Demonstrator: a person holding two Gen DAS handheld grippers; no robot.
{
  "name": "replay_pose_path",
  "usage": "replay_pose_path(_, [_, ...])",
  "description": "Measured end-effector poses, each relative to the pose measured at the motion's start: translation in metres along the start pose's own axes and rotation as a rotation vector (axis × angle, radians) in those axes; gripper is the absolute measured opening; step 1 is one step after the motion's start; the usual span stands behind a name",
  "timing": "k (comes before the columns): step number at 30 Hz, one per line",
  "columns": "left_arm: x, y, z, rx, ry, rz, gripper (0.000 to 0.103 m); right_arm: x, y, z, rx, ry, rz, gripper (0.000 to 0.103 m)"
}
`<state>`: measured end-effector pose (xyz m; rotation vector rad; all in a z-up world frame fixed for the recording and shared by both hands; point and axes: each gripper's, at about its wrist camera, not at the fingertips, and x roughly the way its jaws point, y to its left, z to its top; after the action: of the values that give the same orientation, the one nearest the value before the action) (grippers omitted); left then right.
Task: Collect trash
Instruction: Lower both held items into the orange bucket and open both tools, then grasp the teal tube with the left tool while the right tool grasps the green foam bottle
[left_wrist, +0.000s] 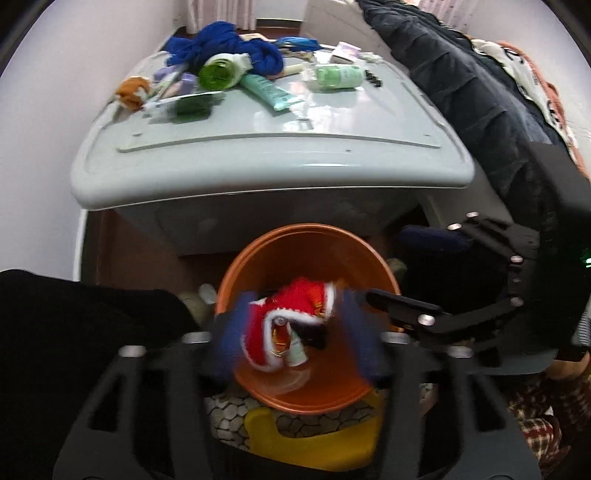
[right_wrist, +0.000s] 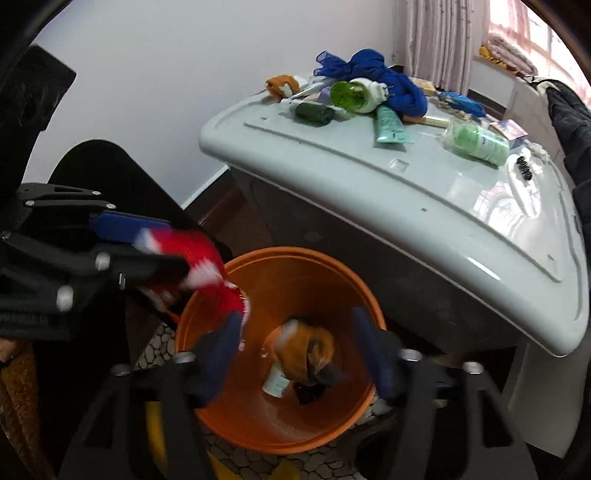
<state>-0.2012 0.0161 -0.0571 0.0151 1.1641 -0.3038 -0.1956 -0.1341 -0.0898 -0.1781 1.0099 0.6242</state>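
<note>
A: Where is the trash sitting?

B: A red and white knitted piece is hanging over the orange bin, clamped between the blue pads of the left gripper. In the right wrist view that same red piece is lying across the bin's left rim.

A: And the right gripper?

B: The right gripper is hovering above the bin with its fingers spread wide and gripping nothing. Below it, an orange and black fabric lump and a small white bottle are lying at the bin's bottom.

A: What is the bin standing against?

B: It is standing on a pebble-patterned mat, just in front of a pale grey plastic cabinet. Along the cabinet top's far edge, a blue scarf, a green bottle, a teal tube and a pale green container are lying close together.

A: The room?

B: A white wall is running along the cabinet's left side, and dark bedding is lying on the right.
</note>
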Motion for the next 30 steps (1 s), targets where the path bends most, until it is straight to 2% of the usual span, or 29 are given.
replay_pose_path(1, [-0.002,-0.001,0.001,0.001,-0.002,0.006,0.070,-0.003,-0.001,0.001,0.005,-0.014,-0.003,0.070])
replay_pose_path(3, [-0.003,-0.003,0.005,0.005,-0.001,0.013,0.071,-0.005,-0.006,0.003,0.017,-0.027,-0.025,0.076])
replay_pose_path(6, [-0.003,-0.002,0.006,0.007,-0.010,0.015,0.071,-0.010,-0.013,0.008,0.028,-0.058,-0.065,0.076])
replay_pose_path(9, [-0.009,0.001,0.016,0.002,-0.057,0.016,0.071,-0.031,-0.026,0.024,0.025,-0.130,-0.146,0.076])
replay_pose_path(12, [-0.016,0.002,0.038,0.000,-0.141,0.032,0.071,-0.055,-0.042,0.047,0.030,-0.214,-0.182,0.083])
replay_pose_path(15, [-0.012,-0.002,0.069,-0.010,-0.194,0.036,0.071,-0.089,-0.062,0.082,0.038,-0.348,-0.215,0.089])
replay_pose_path(17, [0.000,-0.006,0.092,-0.026,-0.221,0.043,0.071,-0.102,-0.075,0.102,0.061,-0.412,-0.236,0.094])
replay_pose_path(20, [0.025,-0.012,0.126,-0.043,-0.238,0.062,0.071,-0.115,-0.096,0.128,0.107,-0.510,-0.274,0.096])
replay_pose_path(24, [0.068,-0.019,0.165,-0.071,-0.229,0.125,0.071,-0.108,-0.114,0.126,0.145,-0.558,-0.335,0.096])
replay_pose_path(30, [0.121,-0.014,0.209,-0.131,-0.205,0.224,0.071,-0.091,-0.146,0.104,0.208,-0.518,-0.388,0.095])
